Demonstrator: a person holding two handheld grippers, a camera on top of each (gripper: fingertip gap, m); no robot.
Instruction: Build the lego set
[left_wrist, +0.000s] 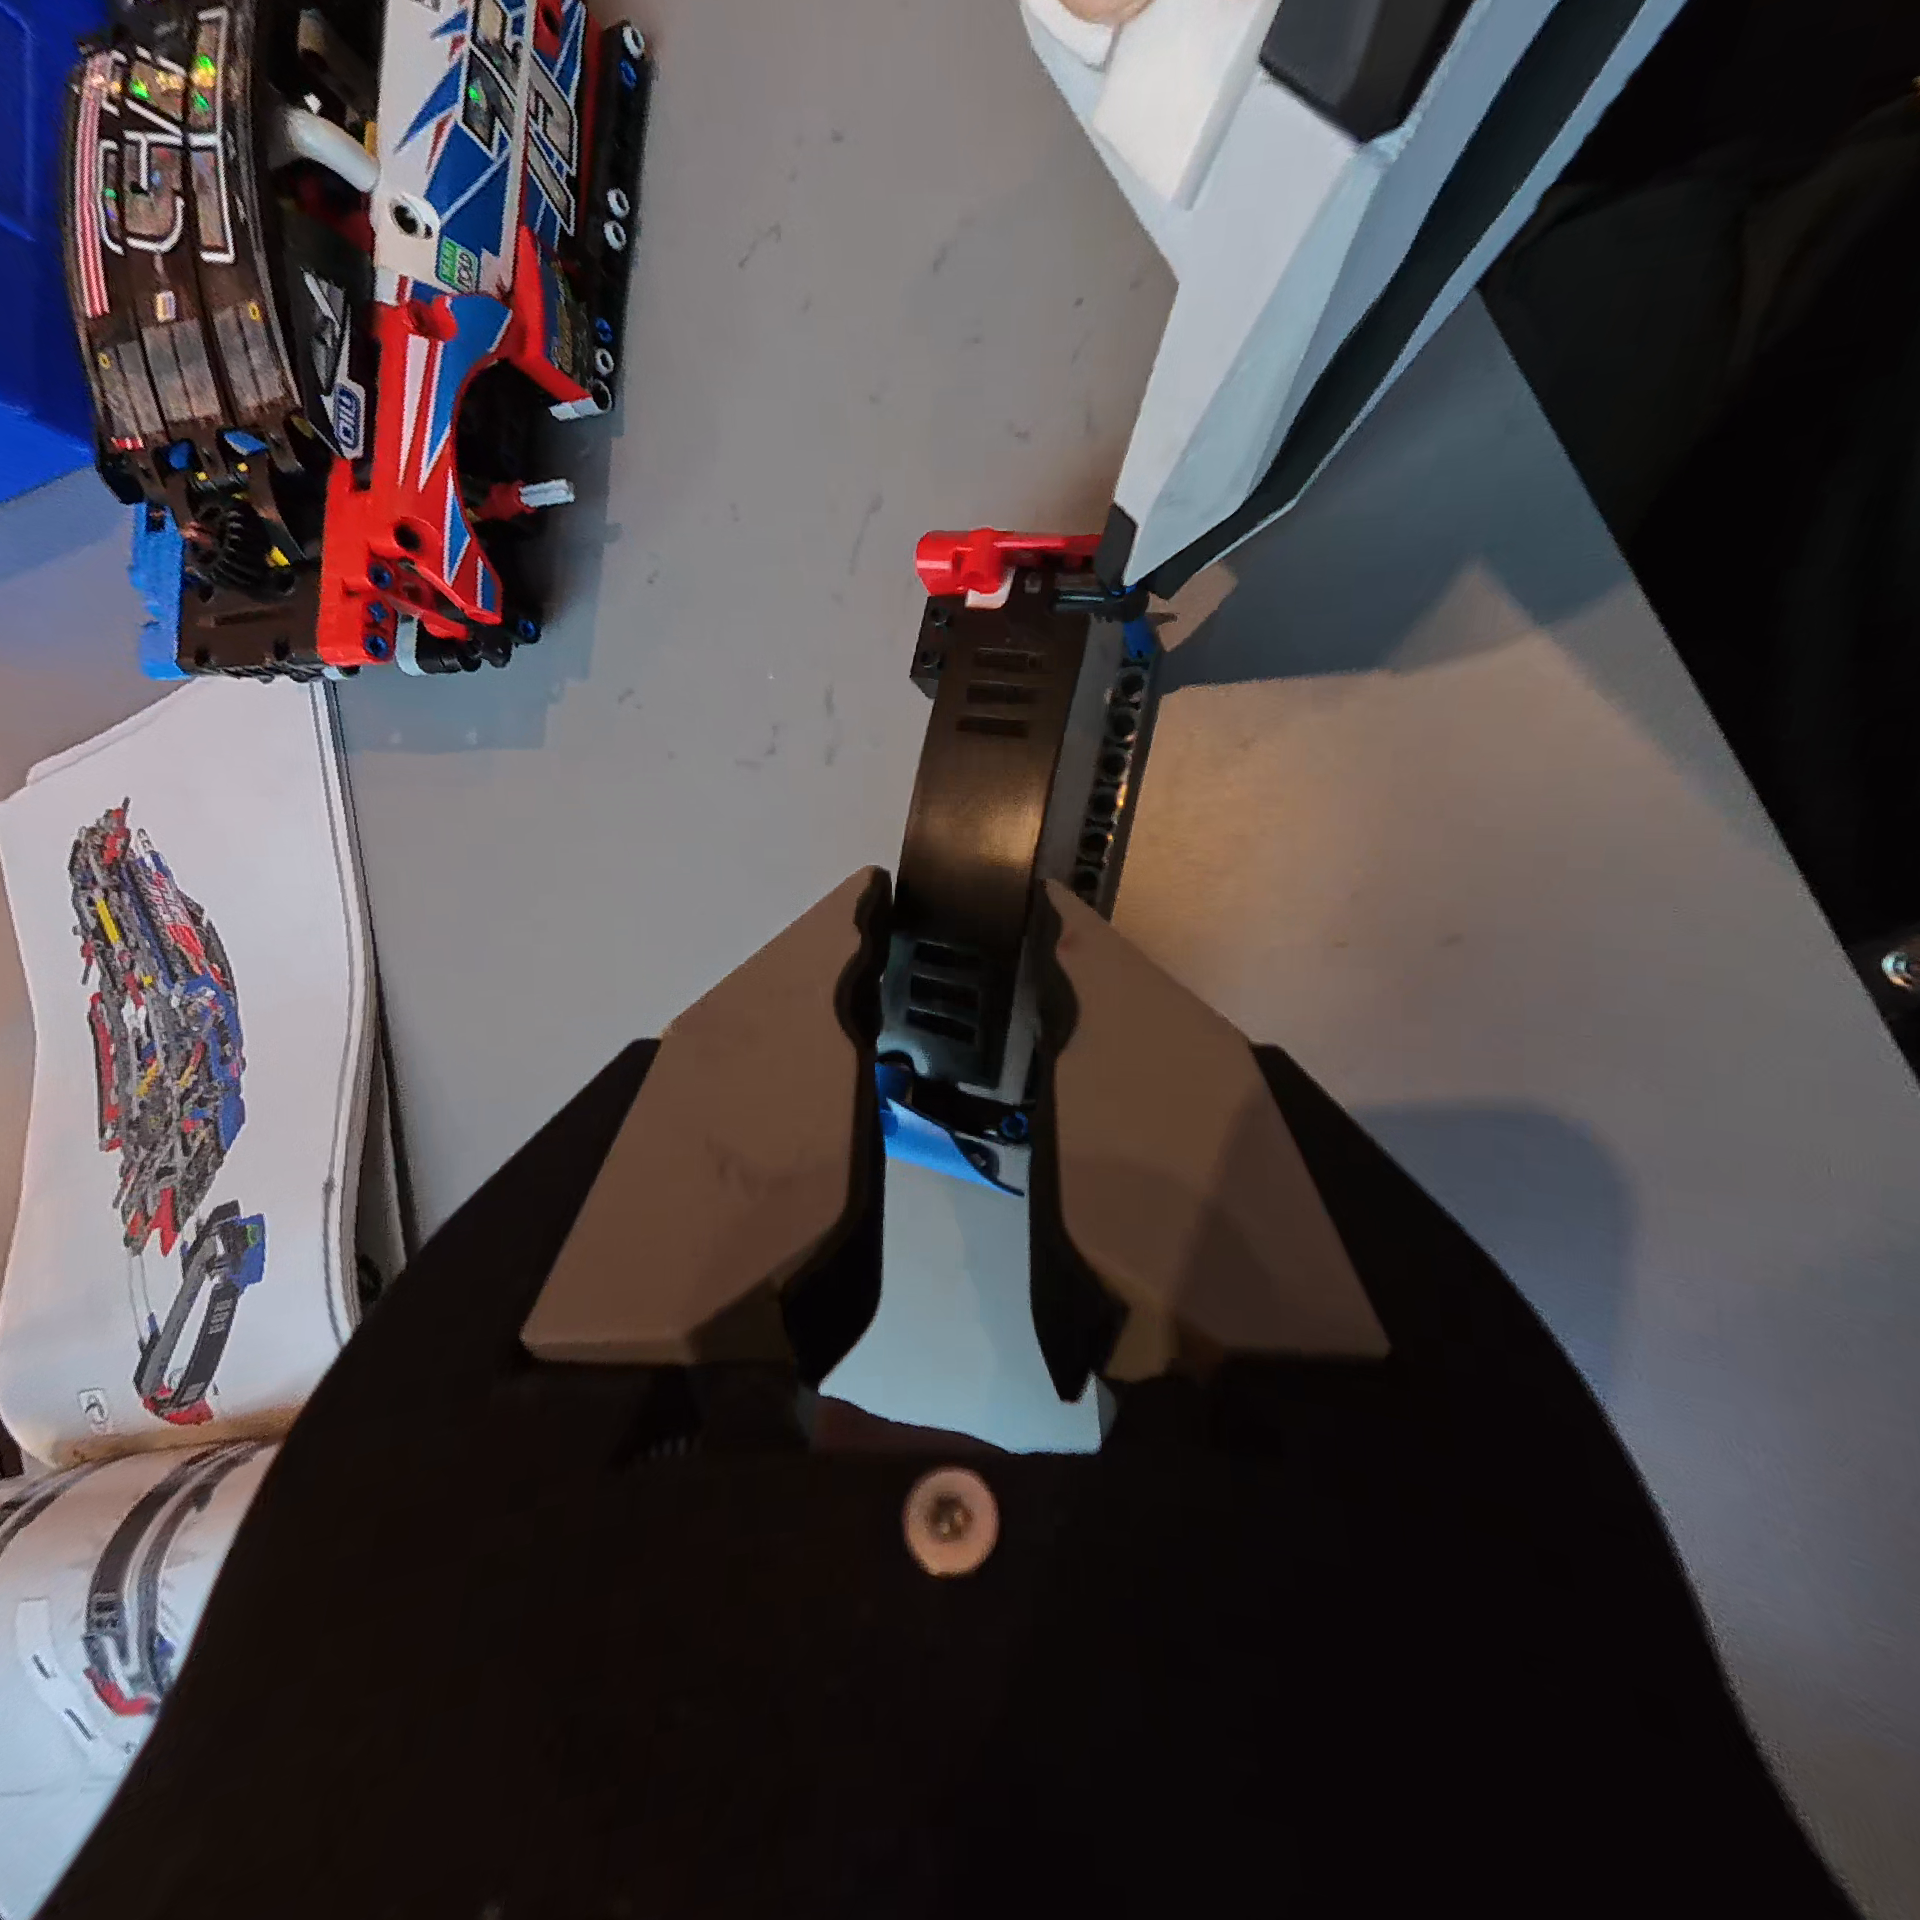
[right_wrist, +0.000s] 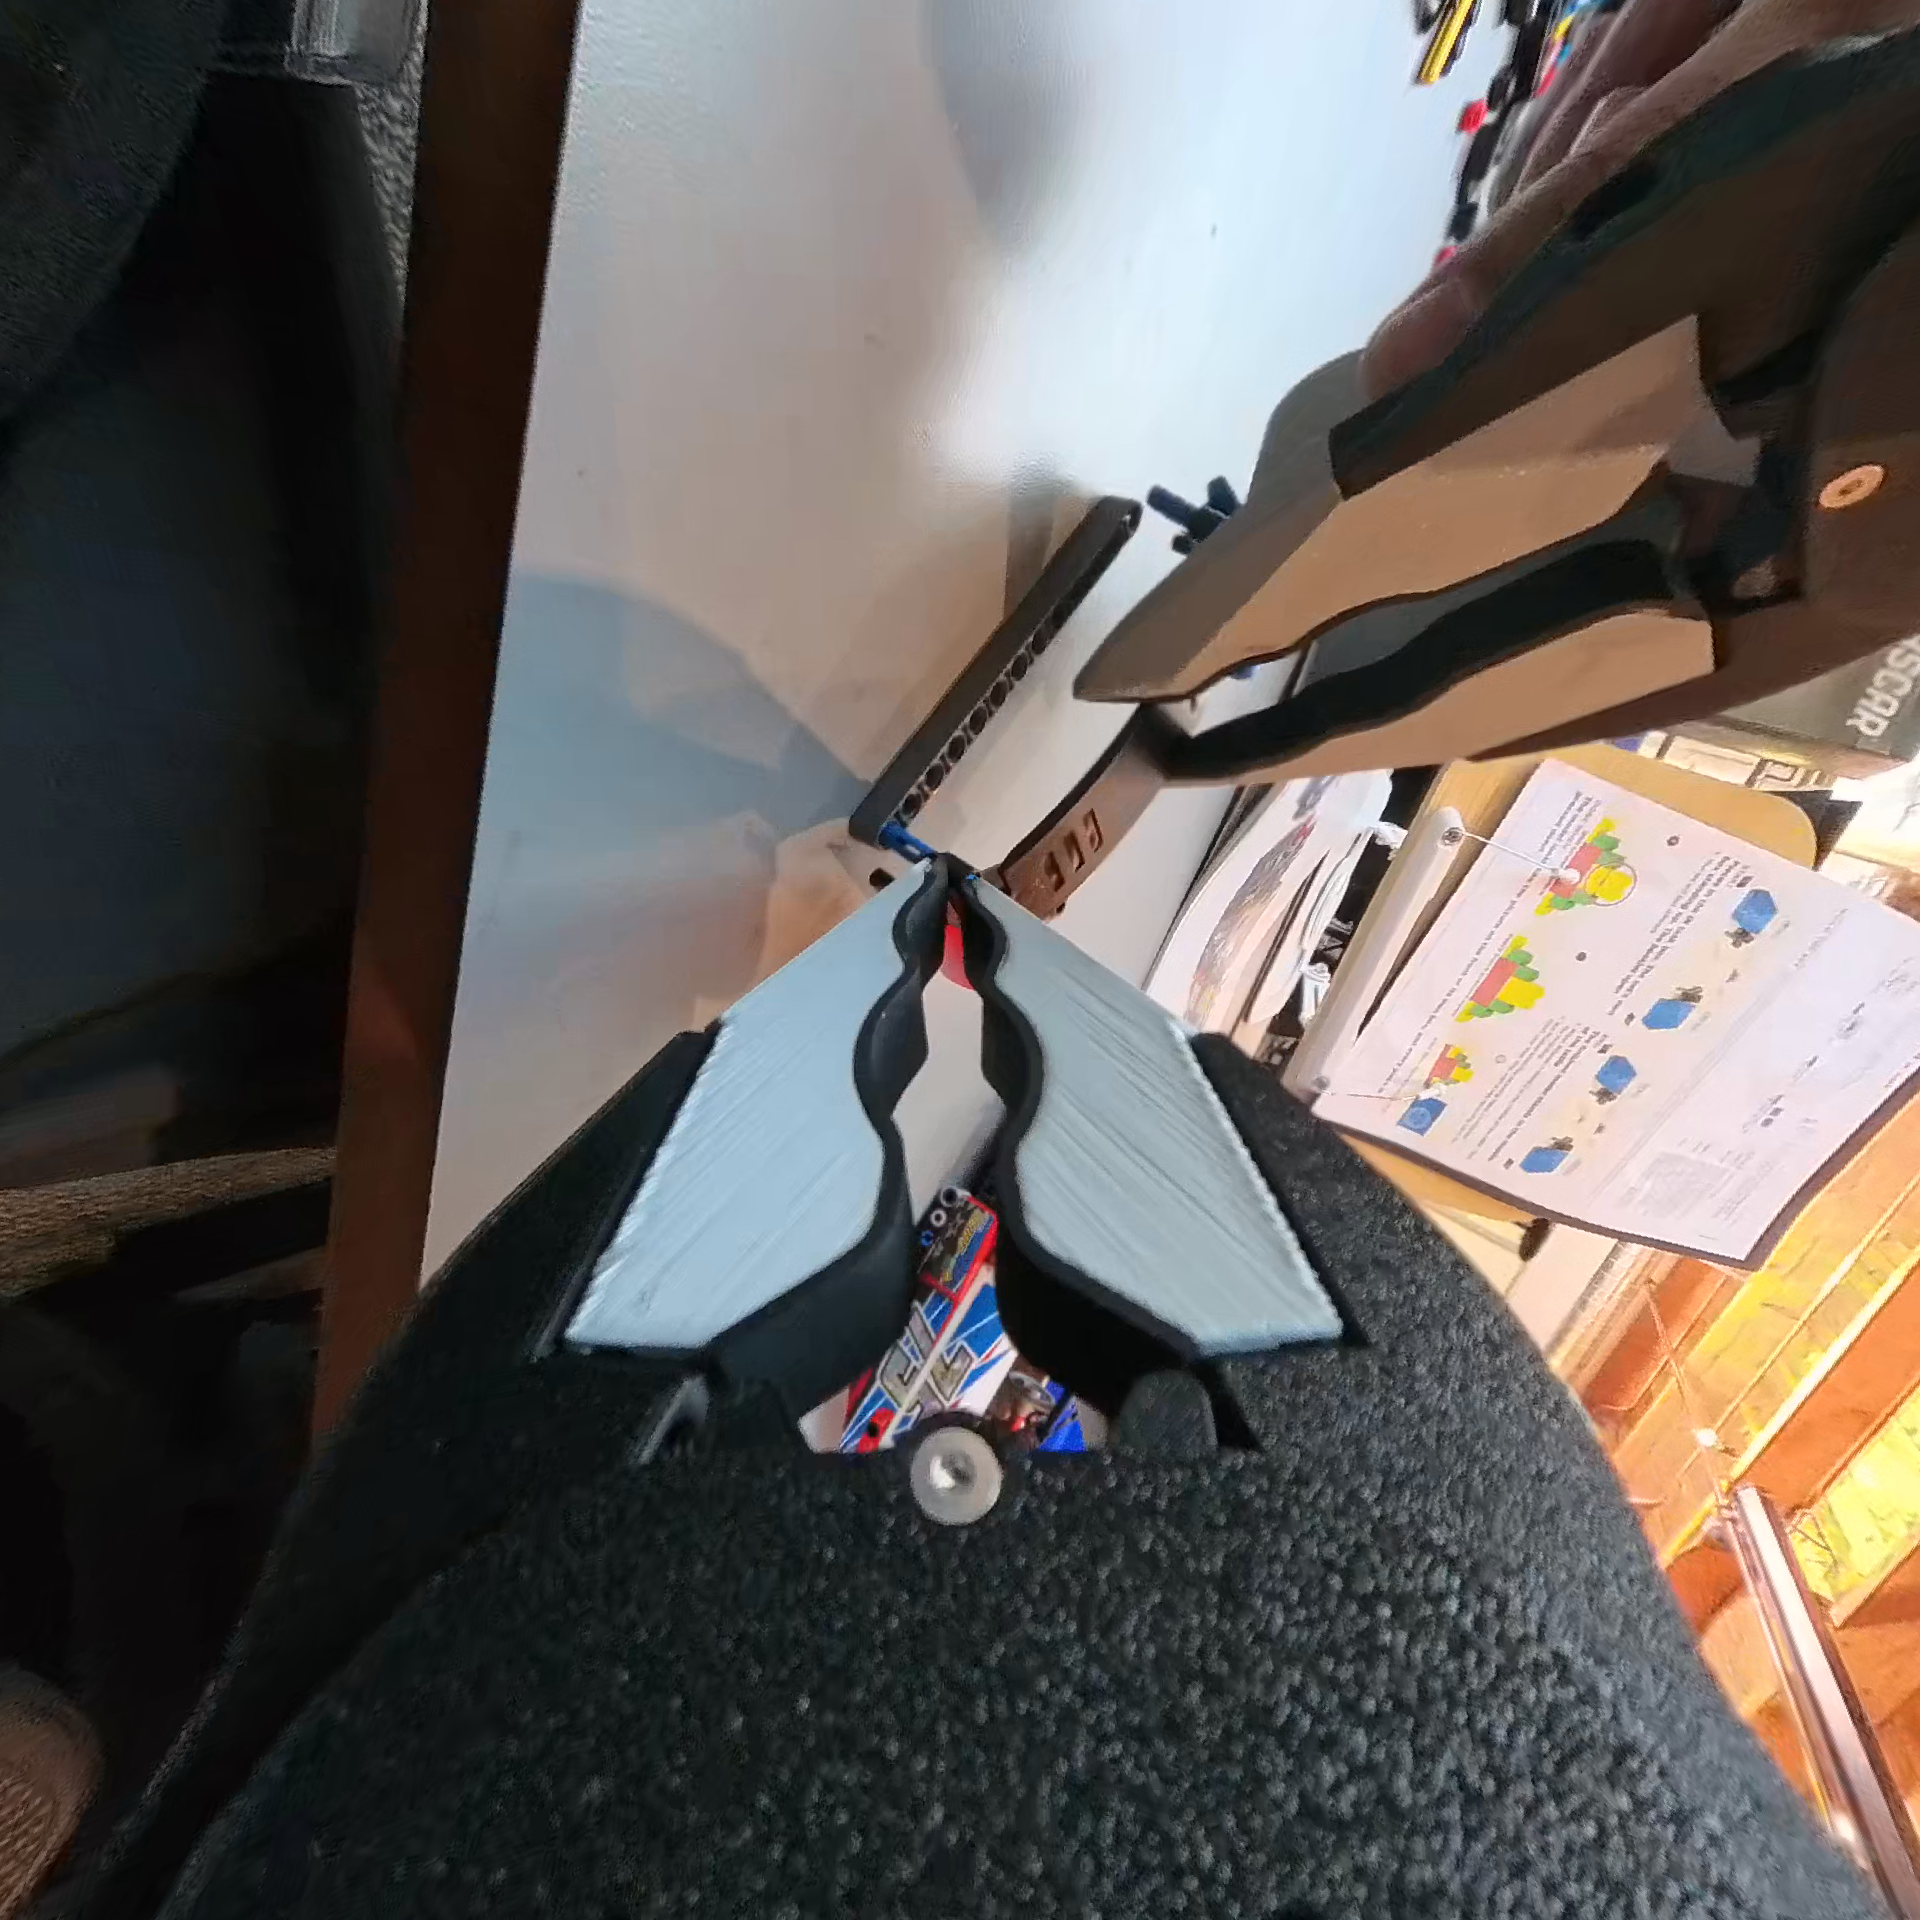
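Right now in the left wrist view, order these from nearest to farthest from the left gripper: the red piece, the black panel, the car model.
1. black panel: clamped in the left gripper.
2. red piece: at the panel's far end, straight ahead.
3. car model: farthest, upper left on the table.

The left claw (left_wrist: 961, 914) was tan, the right claw (right_wrist: 951, 883) pale grey; the curved panel (left_wrist: 987, 790) black, its connector (left_wrist: 977, 556) red; the car (left_wrist: 353, 332) red, white and blue with stripes.

table (left_wrist: 790, 312): pale grey, speckled | wooden furniture (right_wrist: 1766, 1351): warmly lit | shadows on tabletop
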